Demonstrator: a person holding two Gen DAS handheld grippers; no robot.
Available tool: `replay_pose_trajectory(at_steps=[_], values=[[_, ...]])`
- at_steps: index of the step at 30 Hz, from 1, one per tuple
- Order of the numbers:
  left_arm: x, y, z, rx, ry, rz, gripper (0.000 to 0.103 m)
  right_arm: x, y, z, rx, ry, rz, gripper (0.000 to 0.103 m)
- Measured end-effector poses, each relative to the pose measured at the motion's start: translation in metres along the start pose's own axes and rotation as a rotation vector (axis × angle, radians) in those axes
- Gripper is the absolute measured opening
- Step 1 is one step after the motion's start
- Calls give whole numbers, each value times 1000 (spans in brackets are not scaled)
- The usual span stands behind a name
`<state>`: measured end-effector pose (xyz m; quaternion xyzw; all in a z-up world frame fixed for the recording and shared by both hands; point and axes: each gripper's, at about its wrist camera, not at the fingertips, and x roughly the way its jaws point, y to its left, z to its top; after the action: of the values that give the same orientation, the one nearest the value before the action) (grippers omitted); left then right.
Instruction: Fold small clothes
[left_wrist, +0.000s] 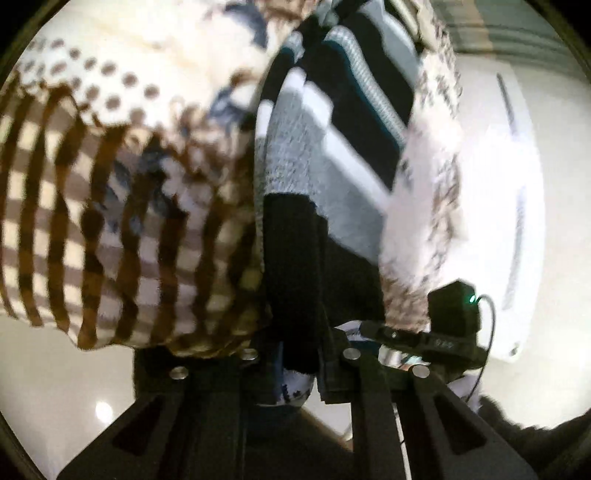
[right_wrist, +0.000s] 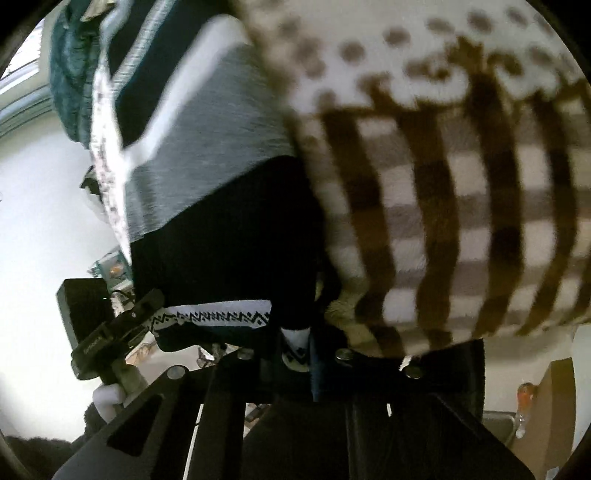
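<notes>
A striped knit garment (left_wrist: 332, 122) in black, grey and white hangs up in the air, blurred. My left gripper (left_wrist: 299, 363) is shut on its black hem (left_wrist: 291, 280). In the right wrist view my right gripper (right_wrist: 295, 356) is shut on the same garment (right_wrist: 207, 144) at its black hem (right_wrist: 236, 251), where a white band with a black zigzag (right_wrist: 221, 317) shows. A brown-and-white checked, dotted cloth (left_wrist: 122, 221) hangs beside the garment and also fills the right of the right wrist view (right_wrist: 461, 184). The other gripper shows in each view, at lower right (left_wrist: 436, 339) and lower left (right_wrist: 110, 336).
A bright white surface (left_wrist: 517, 221) lies behind the hanging cloth. Pale floor (left_wrist: 55, 387) shows low on the left. A brown box or furniture edge (right_wrist: 554, 406) stands at the right wrist view's lower right.
</notes>
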<state>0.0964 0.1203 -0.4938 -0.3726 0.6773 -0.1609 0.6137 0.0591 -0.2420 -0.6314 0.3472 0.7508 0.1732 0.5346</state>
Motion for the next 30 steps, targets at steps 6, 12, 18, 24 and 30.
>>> replay_pose_trajectory(at_steps=[6, 12, 18, 24, 30], values=[[-33, -22, 16, -32, -53, -99, 10, -57, 19, -6, -3, -54, 132, 8], [-51, -55, 76, -62, -140, -214, 10, -110, 58, 31, -43, -145, 215, 8], [-41, -105, 187, 35, -244, -257, 10, -164, 111, 122, -109, -285, 236, 8], [-11, -117, 306, 53, -305, -256, 10, -177, 162, 261, -85, -405, 246, 8], [17, -102, 389, -45, -254, -293, 18, -161, 173, 376, 84, -413, 328, 12]])
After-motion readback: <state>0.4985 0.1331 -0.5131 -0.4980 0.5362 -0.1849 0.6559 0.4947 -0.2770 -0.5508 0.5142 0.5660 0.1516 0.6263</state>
